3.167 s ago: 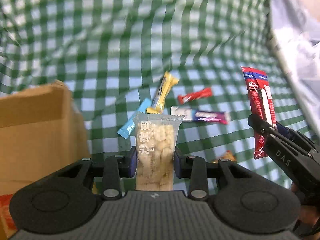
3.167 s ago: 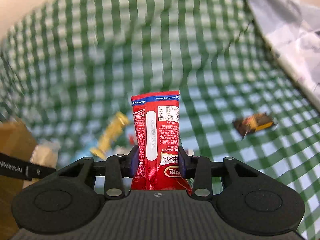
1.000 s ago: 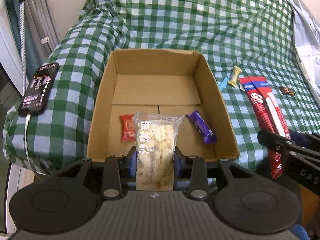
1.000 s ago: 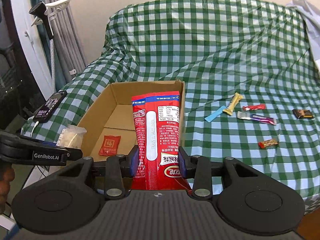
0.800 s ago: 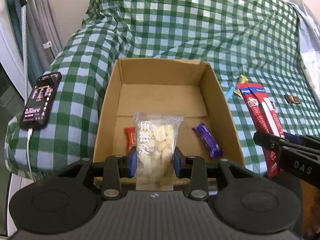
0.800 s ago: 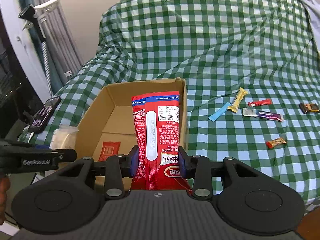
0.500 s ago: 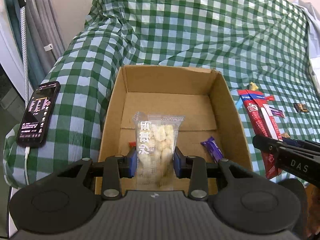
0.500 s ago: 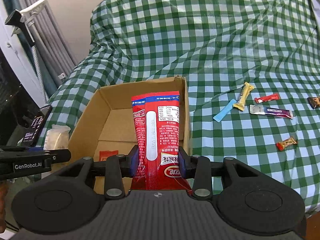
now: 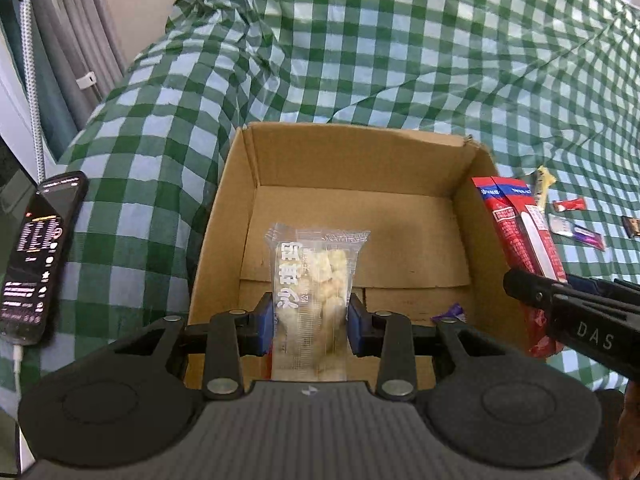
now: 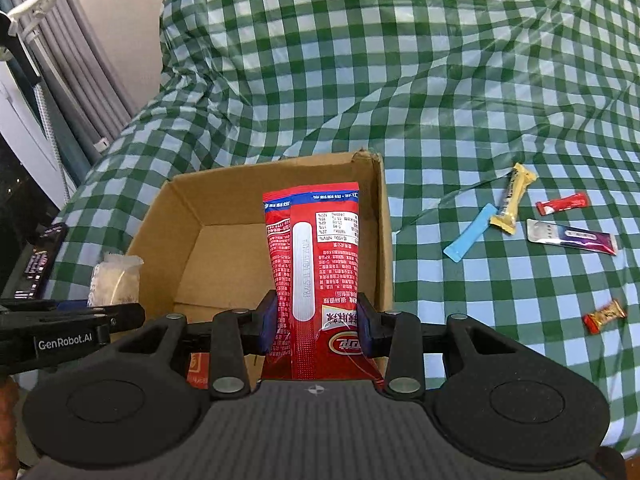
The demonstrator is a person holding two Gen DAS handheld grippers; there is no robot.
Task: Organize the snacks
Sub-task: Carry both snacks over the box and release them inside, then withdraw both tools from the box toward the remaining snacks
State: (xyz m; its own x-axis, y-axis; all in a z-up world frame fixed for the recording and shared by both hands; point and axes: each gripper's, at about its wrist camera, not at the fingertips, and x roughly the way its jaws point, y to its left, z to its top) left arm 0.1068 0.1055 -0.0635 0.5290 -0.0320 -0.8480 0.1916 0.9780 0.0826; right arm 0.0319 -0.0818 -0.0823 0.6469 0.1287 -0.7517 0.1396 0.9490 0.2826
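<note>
While my left camera looks straight down into the cardboard box, only it shows the phone lying on the checked bed cover left of the box, with a white cable at its near end, and the tip of a purple wrapper on the box floor. Only my right camera shows the loose snacks clearly: a blue stick touching a yellow bar, a small red packet, a silver and purple bar, and an orange candy lying apart, nearer to me. It also shows a red packet on the box floor, partly hidden by my tool.

The box is open at the top, its far wall upright, its right wall standing between the inside and the loose snacks. Most of the box floor is bare cardboard.

My left tool pinches a clear bag of pale puffed pieces, upright, above the near part of the box. My right tool pinches a tall red pouch, upright, over the box's near right corner. Both sets of blue pads press against their packets.
</note>
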